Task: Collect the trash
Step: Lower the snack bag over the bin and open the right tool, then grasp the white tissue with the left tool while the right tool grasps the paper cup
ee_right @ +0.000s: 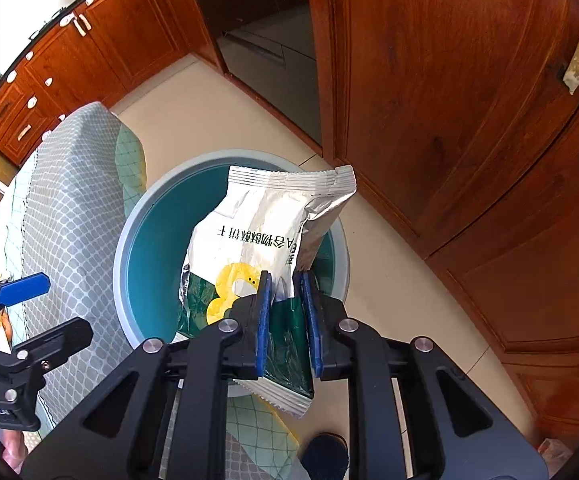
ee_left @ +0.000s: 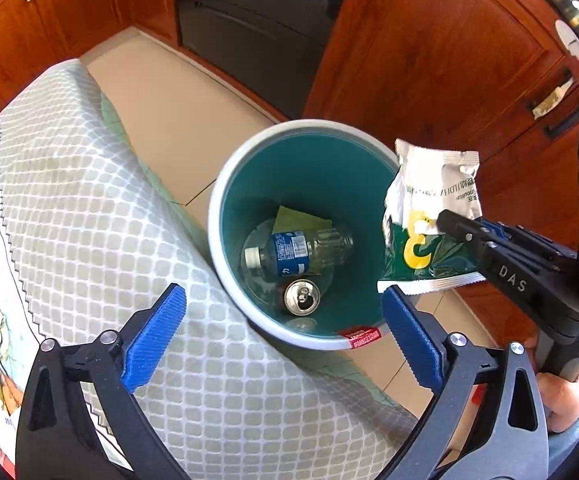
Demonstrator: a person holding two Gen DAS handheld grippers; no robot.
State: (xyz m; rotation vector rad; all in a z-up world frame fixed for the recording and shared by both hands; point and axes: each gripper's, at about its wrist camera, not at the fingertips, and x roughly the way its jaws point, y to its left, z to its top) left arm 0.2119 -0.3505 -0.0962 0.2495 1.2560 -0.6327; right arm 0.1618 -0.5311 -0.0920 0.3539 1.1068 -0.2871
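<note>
Silver-and-green foil snack bag (ee_right: 265, 236) is clamped at its green lower half between the blue pads of the right gripper (ee_right: 285, 300) and held above the rim of the round teal-lined waste bin (ee_left: 225, 200). A clear plastic bottle with a blue label (ee_left: 293, 250) and an opened aluminium can (ee_left: 301, 297) are seen at the bin's bottom. The left gripper (ee_left: 285, 320) is held with jaws spread wide, empty, over the bin's near edge, beside the white lattice-patterned tablecloth (ee_left: 89, 208).
</note>
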